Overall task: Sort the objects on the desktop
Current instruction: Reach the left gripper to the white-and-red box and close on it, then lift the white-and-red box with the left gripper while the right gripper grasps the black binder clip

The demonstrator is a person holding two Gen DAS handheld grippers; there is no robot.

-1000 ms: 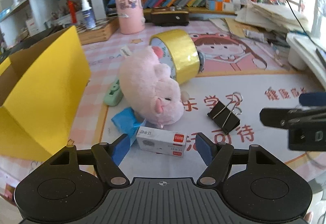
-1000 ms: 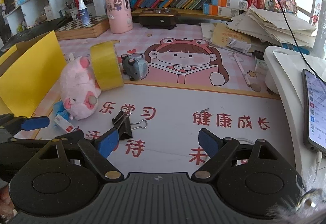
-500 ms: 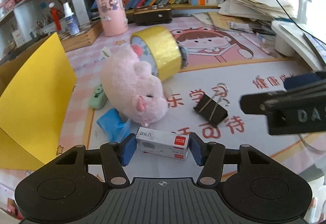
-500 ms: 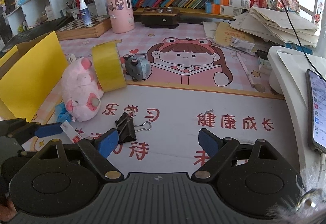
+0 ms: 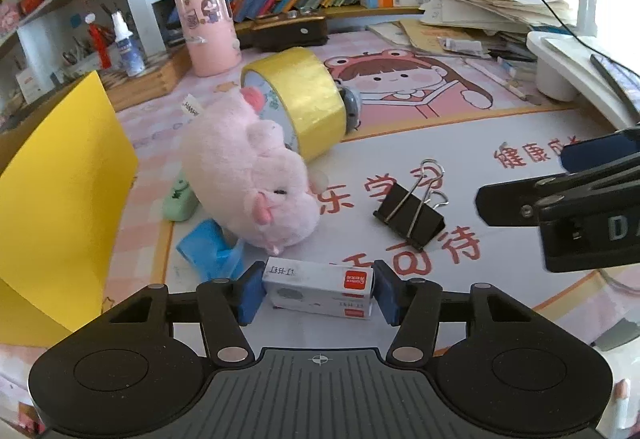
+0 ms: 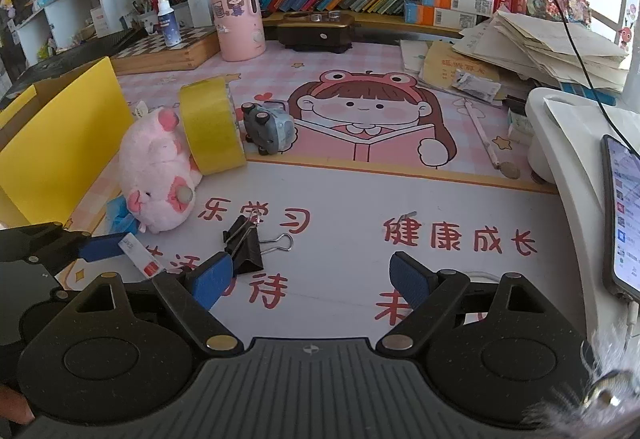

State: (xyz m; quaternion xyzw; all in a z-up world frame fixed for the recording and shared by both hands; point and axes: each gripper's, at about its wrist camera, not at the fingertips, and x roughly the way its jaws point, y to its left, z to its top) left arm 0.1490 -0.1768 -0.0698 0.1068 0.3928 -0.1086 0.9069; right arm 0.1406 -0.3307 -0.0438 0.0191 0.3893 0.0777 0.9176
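The left hand-held gripper (image 5: 318,293) has just been closing around the small white staple box (image 5: 320,292), which lies flat on the tabletop (image 5: 500,271) between its blue pads (image 5: 251,293). Both pads sit right against the short ends of the box and appear to pinch it. A sound grip here means squeezing evenly on those two ends, keeping the box level, and lifting straight up before swinging it away. The cardboard is light and likely to slip or crush if the squeeze is off-centre.

Just beyond the box lies a crumpled blue wrapper (image 5: 210,251), close to the left pad; a clean lift should leave it behind. The pink plush pig (image 5: 248,175) rests behind that, touching the wrapper, with a green eraser (image 5: 180,199) tucked at its side. The black binder clip (image 5: 410,213) sits to the right, well clear.

The right hand-held gripper (image 6: 312,279) hovers with its jaws spread wide and nothing between them, near the binder clip.

Further back, a roll of yellow tape (image 5: 298,101) leans against the pig. The yellow box (image 5: 60,199) at the left looks like the likely place for sorted things, so the carry is short and leftward.
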